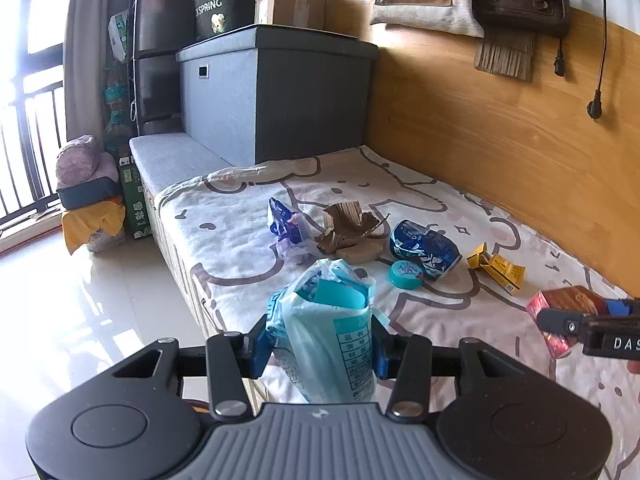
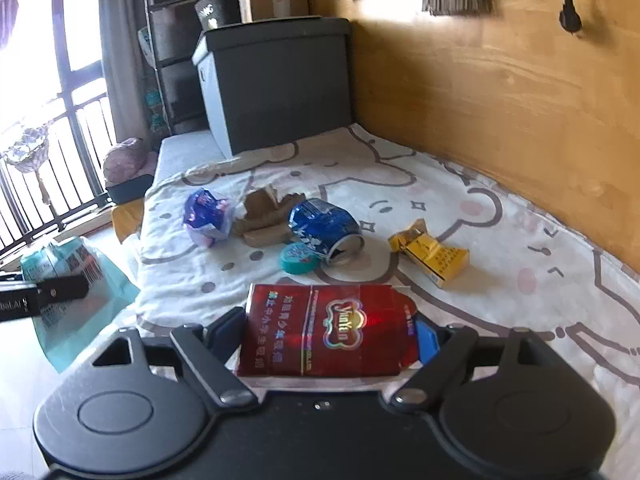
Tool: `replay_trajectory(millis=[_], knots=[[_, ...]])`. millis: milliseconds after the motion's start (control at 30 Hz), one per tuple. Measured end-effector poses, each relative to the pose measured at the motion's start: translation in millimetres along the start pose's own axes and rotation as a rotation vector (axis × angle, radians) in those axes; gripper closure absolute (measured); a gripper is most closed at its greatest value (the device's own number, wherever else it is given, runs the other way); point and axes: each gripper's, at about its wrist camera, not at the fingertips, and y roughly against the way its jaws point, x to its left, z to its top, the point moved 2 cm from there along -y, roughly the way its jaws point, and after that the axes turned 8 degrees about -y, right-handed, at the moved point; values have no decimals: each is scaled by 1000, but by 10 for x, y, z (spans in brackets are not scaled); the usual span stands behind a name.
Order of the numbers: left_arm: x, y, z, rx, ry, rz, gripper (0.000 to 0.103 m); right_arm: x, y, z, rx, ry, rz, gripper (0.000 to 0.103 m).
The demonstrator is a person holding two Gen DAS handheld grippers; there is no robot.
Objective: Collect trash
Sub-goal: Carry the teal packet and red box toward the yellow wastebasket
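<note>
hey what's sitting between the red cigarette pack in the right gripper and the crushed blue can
The teal bottle cap lies on the sheet between the red cigarette pack and the crushed blue can, touching the can, clearest in the right wrist view.

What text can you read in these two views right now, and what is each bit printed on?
"SPRING": black round box on the grey storage box.
"YunYan": red cigarette pack held in the right tool.
"DAS": the right tool's side, cut off at the frame edge.
Teal plastic bag in the left tool, crushed blue can, yellow pack: print unreadable.
</note>
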Motion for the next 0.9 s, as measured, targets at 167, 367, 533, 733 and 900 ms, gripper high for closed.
replay_trajectory(millis=[167, 367, 533, 733, 900], knots=[[43, 155, -36, -9, 7, 24, 55, 120, 109, 11, -7, 27, 8, 19], [171, 262, -112, -2, 34, 56, 55, 339, 115, -4, 0, 66, 21, 19], [370, 323, -222, 12, 58, 89, 55, 583, 60, -50, 11, 98, 45, 19], [711, 380, -374, 27, 100, 129, 55, 938, -87, -141, 40, 130, 93, 19], [998, 378, -512, 43, 127, 161, 55, 1299, -256, -233, 70, 170, 135, 19]])
